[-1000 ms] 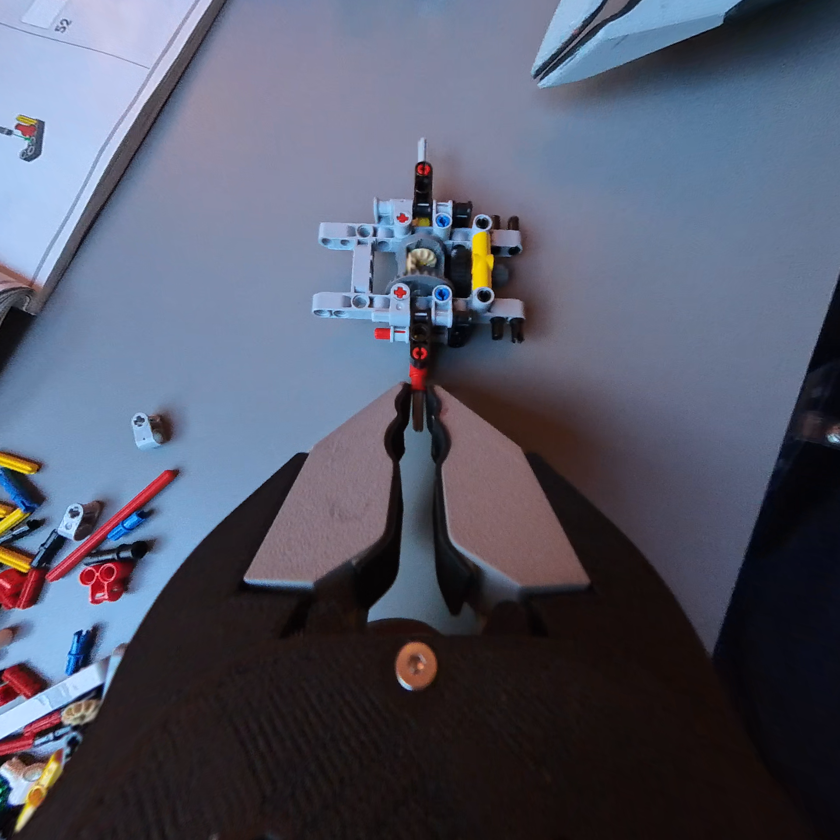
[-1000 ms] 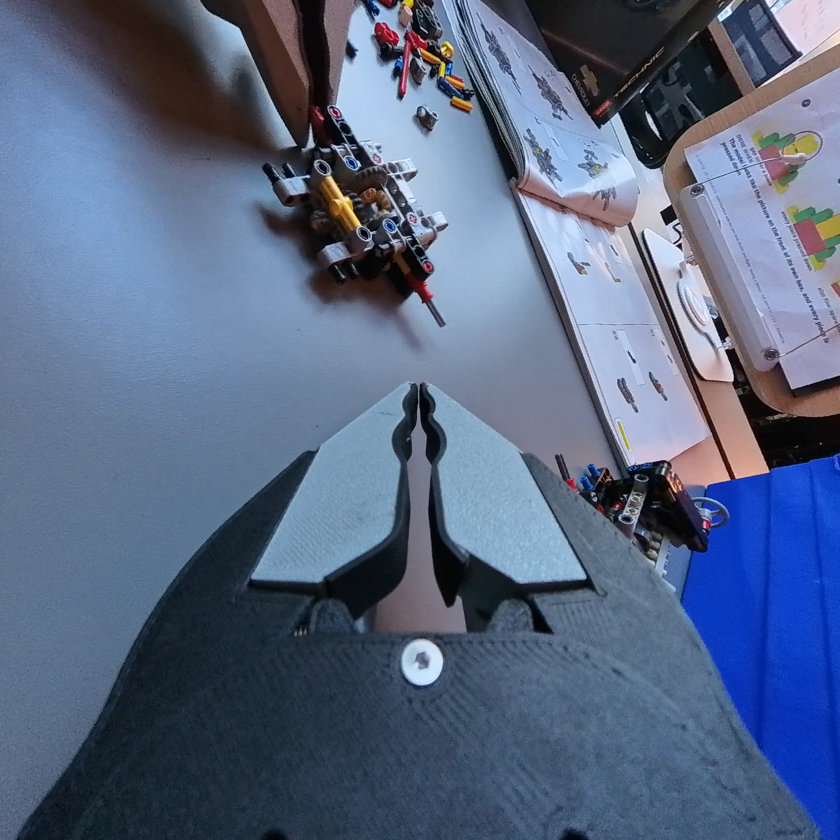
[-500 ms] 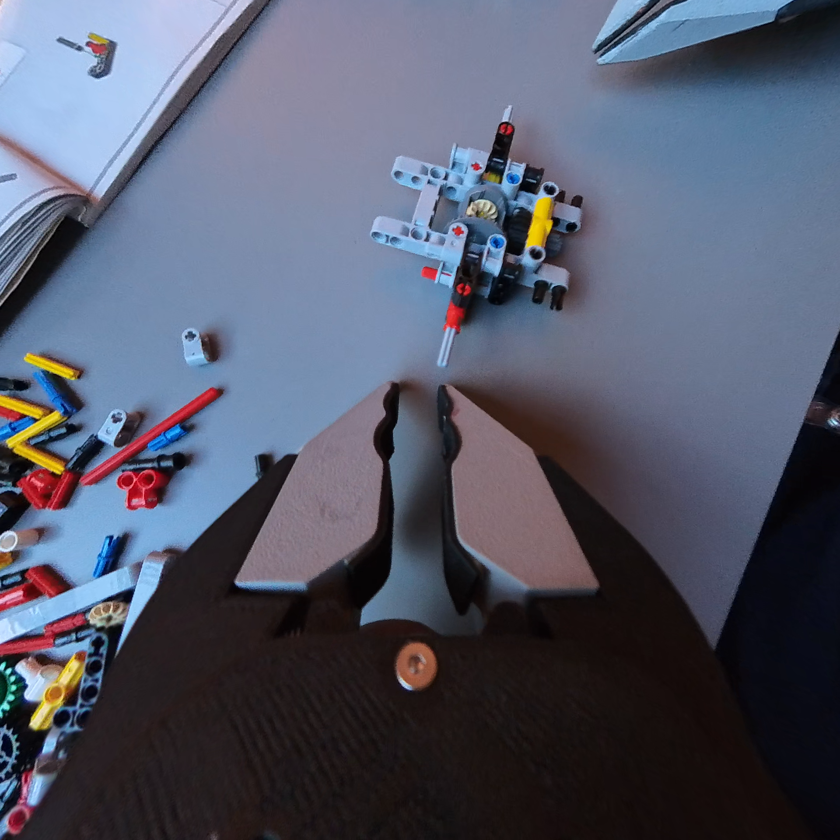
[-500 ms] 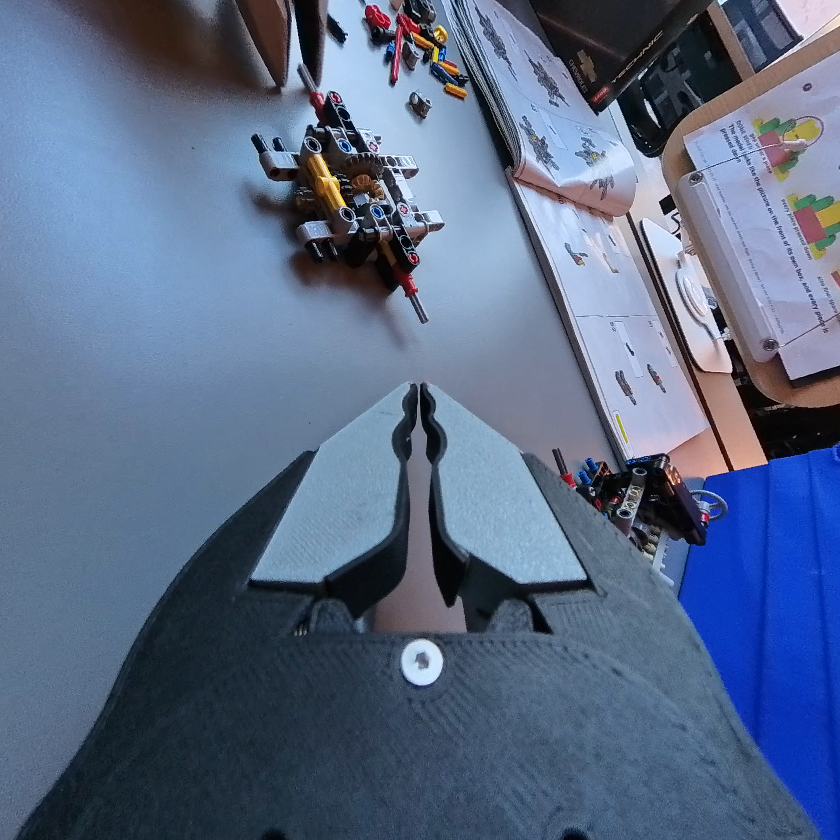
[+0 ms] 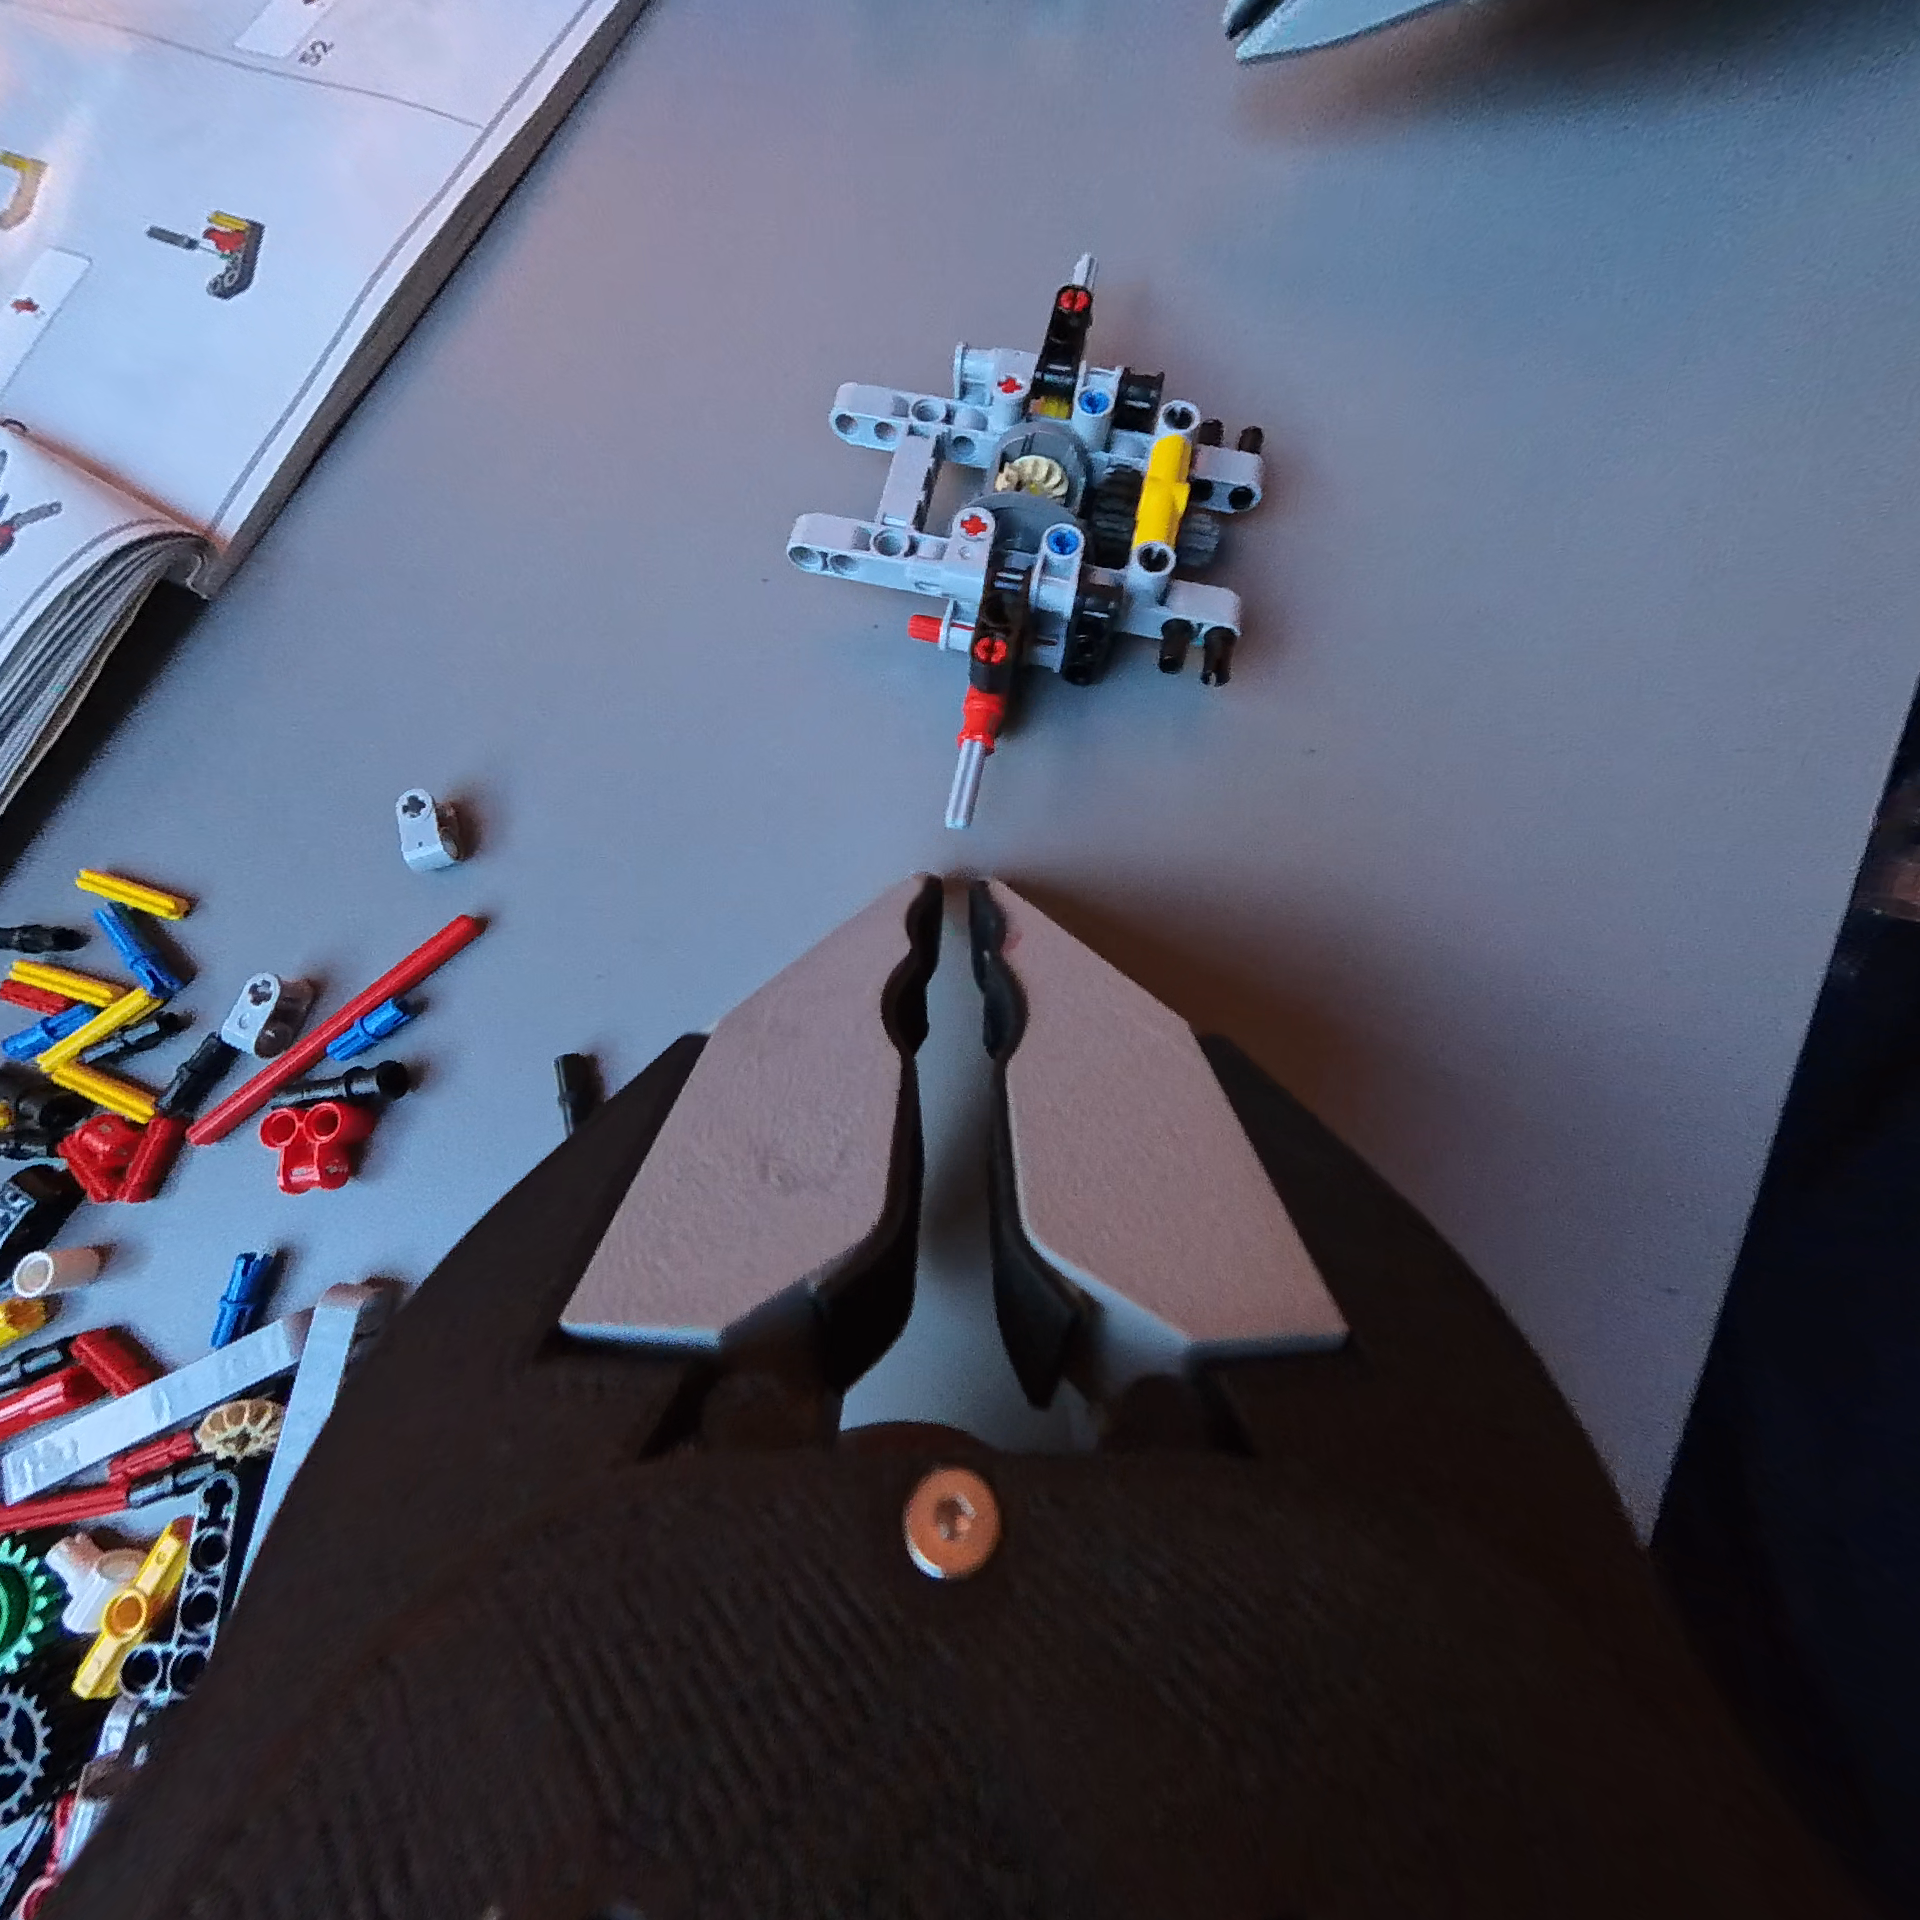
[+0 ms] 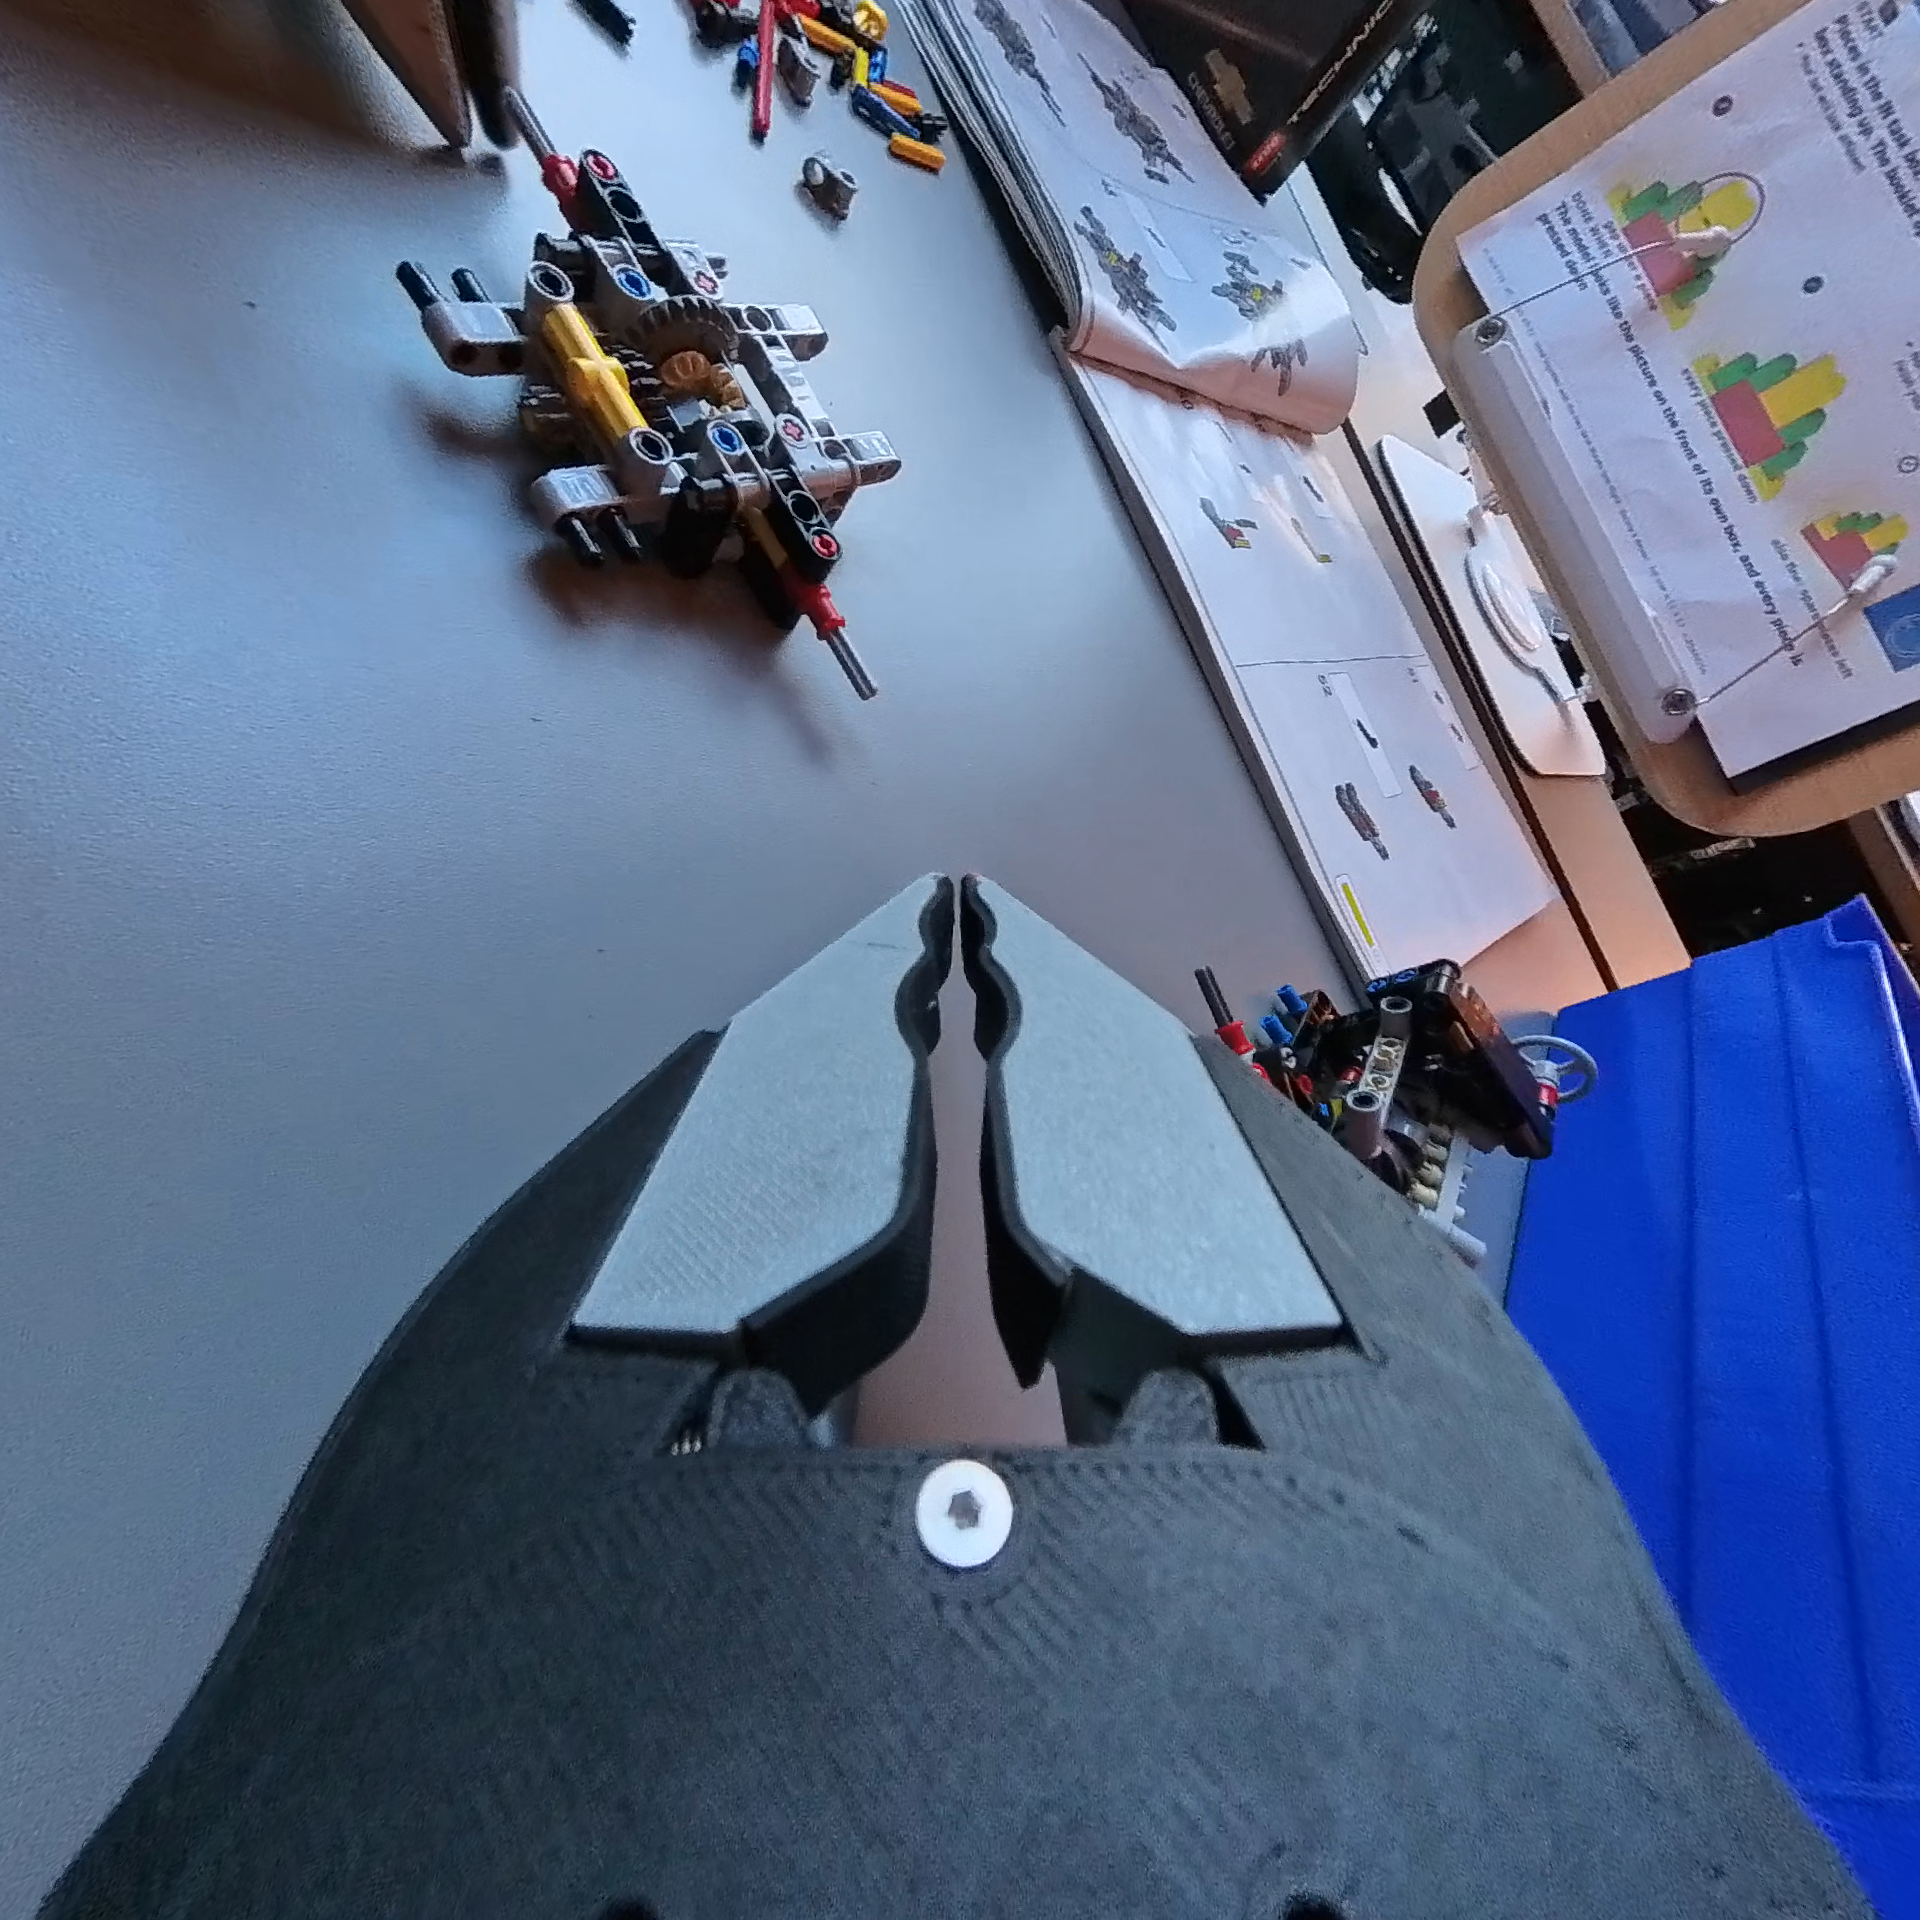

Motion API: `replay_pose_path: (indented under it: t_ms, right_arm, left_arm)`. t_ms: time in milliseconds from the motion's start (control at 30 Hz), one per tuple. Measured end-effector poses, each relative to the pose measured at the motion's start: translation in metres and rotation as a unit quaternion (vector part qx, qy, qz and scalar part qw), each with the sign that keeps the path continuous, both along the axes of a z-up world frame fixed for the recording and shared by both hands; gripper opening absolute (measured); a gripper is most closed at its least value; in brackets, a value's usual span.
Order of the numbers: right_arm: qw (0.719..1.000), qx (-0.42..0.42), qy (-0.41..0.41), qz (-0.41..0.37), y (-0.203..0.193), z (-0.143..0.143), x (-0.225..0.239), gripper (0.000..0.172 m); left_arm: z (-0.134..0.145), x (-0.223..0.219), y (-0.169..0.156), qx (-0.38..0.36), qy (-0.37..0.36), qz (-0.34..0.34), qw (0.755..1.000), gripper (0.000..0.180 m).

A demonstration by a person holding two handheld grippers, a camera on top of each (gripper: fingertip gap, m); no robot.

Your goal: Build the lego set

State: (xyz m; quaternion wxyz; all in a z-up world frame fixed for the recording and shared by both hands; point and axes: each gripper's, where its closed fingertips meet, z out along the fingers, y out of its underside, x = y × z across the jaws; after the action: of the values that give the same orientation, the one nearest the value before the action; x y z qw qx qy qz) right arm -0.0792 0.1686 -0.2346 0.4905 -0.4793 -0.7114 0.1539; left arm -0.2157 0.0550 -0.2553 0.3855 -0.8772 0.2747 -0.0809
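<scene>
While both jaws sit closed, empty, blue bin (image 6: pixel 1714 1299) beside black brick assembly (image 6: pixel 1423 1049); contents unseen.

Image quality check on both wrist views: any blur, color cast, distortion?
Left wrist view: warm pinkish cast on the gripper, slight blur at its fingertips, brick assembly sharp. Right wrist view: cooler, sharp, wide-angle stretch, warm glow by the blue bin.

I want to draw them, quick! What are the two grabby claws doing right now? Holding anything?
Left gripper: nearly closed, a thin slit at the tips, holding nothing; the grey axle lies just ahead.
Right gripper: closed, holding nothing.
</scene>
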Motion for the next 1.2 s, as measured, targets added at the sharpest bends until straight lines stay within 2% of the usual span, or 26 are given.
replay_pose_path:
  t_ms: [367,667,767,833,933,1033,1200]
  right_arm:
    - [1.0,-0.005,0.014,-0.021,0.01,0.004,0.002,0.0]
    - [0.998,0.05,-0.043,0.0,-0.001,-0.014,-0.006,0.0]
    - [0.998,0.041,-0.049,0.006,-0.006,-0.016,-0.011,0.002]
    - [0.998,0.004,-0.063,0.013,-0.01,-0.019,-0.014,0.0]
    - [0.996,-0.06,-0.065,0.029,-0.01,-0.018,-0.024,0.016]
    - [0.995,-0.071,-0.056,0.037,-0.002,-0.014,-0.034,0.031]
    - [0.984,-0.135,-0.059,0.103,-0.013,-0.011,-0.048,0.046]
  left_arm:
    - [0.0,0.002,-0.001,0.001,0.002,-0.011,1.0,0.0]
    - [0.0,0.004,-0.003,0.022,0.033,-0.017,0.999,0.0]
    - [0.0,0.003,-0.005,0.036,0.055,-0.017,0.998,0.0]
    - [0.0,0.003,-0.006,0.041,0.064,-0.018,0.997,0.0]
    - [0.0,0.005,-0.007,0.037,0.057,-0.023,0.997,0.0]
    - [0.0,0.008,-0.009,0.019,0.027,-0.034,0.999,0.0]
    - [0.0,0.014,-0.006,0.006,0.005,-0.042,0.999,0.007]
